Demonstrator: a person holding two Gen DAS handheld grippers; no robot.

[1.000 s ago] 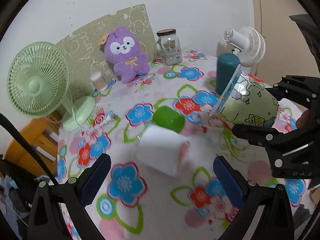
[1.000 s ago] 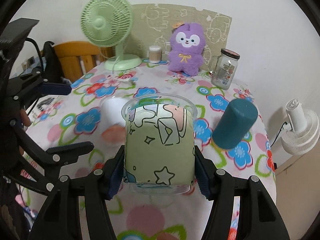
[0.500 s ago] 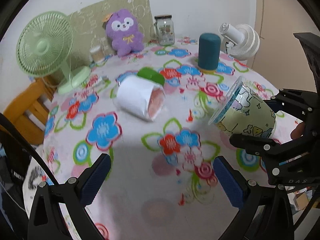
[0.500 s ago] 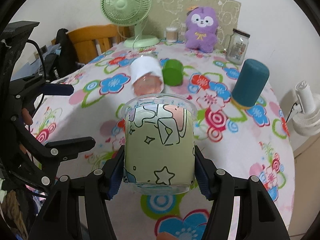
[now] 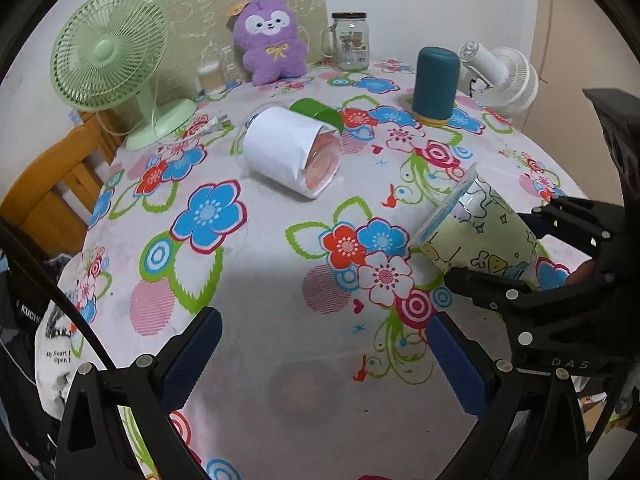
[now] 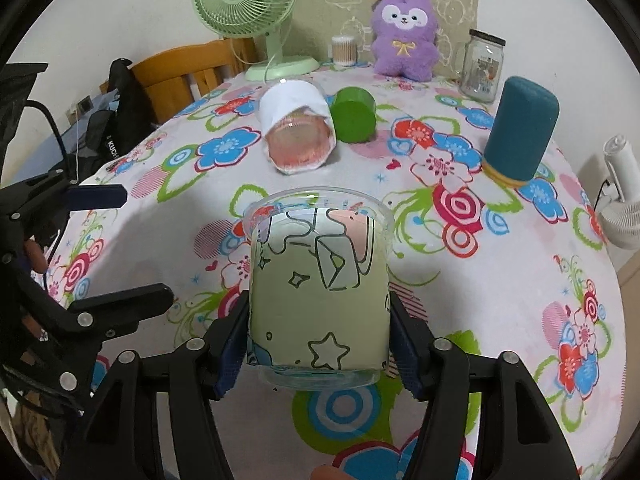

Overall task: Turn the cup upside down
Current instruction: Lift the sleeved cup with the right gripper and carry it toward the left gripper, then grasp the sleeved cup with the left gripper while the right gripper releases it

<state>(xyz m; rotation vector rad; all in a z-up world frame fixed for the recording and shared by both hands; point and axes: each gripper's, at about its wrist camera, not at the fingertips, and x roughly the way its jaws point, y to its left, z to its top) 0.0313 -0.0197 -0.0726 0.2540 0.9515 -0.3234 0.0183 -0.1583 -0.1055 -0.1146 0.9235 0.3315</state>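
Clear glossy plastic cup (image 6: 319,288) in matt paper sleeve; smooth printed tablecloth (image 5: 256,280).

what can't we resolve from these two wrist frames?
- Green-sleeved cup, right wrist view: its base is hidden behind the right gripper.
- Same cup, left wrist view: whether its lowered rim touches the tablecloth cannot be told.
- Green cup, left wrist view: mostly hidden behind the white-sleeved cup.
- Glass jar label: too small to read.
- Left gripper: open, holding nothing.
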